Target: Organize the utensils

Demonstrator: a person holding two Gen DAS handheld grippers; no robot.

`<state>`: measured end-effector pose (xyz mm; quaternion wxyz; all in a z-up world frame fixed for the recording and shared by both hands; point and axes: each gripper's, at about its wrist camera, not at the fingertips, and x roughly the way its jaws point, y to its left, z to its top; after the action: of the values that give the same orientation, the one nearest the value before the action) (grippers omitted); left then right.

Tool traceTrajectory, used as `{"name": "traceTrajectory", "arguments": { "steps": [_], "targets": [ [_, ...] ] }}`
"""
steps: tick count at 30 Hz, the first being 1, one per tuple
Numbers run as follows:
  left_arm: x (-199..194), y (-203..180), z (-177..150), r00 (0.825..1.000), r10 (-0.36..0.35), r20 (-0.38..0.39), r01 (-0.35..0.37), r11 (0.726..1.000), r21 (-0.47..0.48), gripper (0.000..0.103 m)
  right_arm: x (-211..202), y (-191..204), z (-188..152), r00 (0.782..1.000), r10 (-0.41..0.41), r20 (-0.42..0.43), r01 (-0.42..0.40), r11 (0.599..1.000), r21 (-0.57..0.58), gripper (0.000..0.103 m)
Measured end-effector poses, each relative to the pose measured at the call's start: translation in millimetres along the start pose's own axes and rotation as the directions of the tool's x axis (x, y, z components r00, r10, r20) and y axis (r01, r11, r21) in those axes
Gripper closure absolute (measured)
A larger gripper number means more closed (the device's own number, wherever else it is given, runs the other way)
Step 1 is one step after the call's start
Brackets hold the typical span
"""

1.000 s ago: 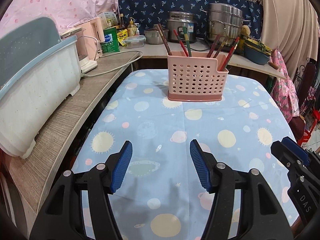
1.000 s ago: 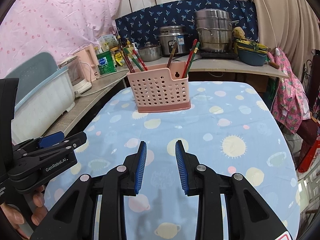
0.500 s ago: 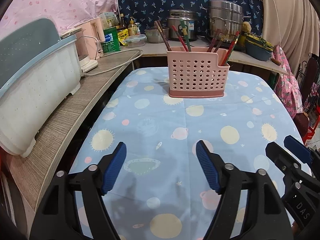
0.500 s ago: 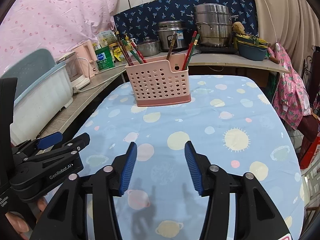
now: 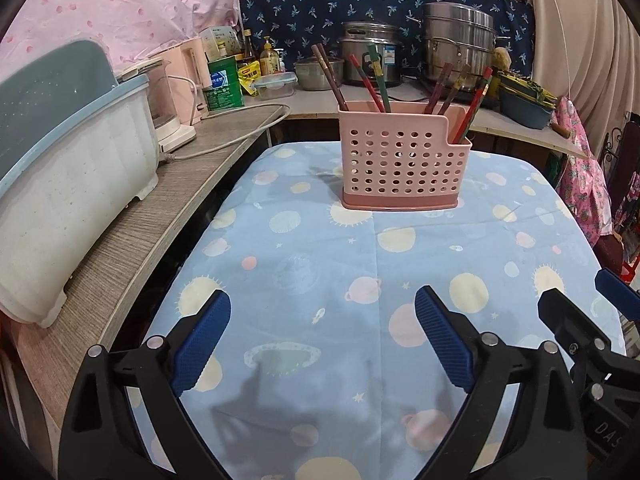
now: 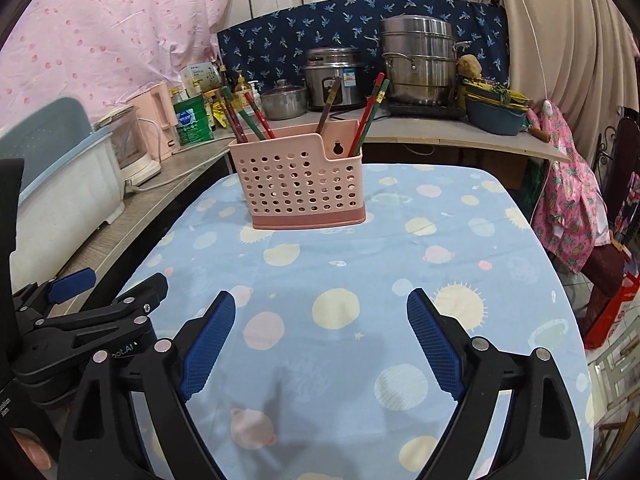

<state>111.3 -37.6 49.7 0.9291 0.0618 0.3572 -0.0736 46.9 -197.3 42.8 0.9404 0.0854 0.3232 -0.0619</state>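
Observation:
A pink perforated utensil holder (image 5: 402, 162) stands at the far end of the table; it also shows in the right wrist view (image 6: 302, 182). Several red, green and brown chopsticks (image 5: 374, 82) stand in its compartments, leaning left and right (image 6: 370, 110). My left gripper (image 5: 322, 342) is open wide and empty, low over the near end of the table. My right gripper (image 6: 320, 340) is open wide and empty beside it. Each gripper shows at the edge of the other's view: the right gripper (image 5: 592, 332) and the left gripper (image 6: 92, 312).
The table (image 5: 360, 264) wears a blue planet-print cloth. A wooden counter (image 5: 132, 232) on the left bears a large white dish bin (image 5: 64, 184), a kettle and jars. Steel pots (image 5: 456, 46) and a blue basin (image 5: 524, 110) sit on the back shelf.
Both grippers have opened from narrower gaps to wide open. Both have drawn slightly back from the holder.

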Motion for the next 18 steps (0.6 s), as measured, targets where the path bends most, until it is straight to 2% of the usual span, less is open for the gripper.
{"name": "traceTrajectory", "arguments": {
  "steps": [18],
  "targets": [
    [24.8, -4.3, 21.7, 1.0, 0.005, -0.003, -0.005, 1.0, -0.009, 0.013, 24.5, -8.4, 22.3, 1.0, -0.017, -0.001, 0.017, 1.0, 0.024, 0.019]
  ]
}}
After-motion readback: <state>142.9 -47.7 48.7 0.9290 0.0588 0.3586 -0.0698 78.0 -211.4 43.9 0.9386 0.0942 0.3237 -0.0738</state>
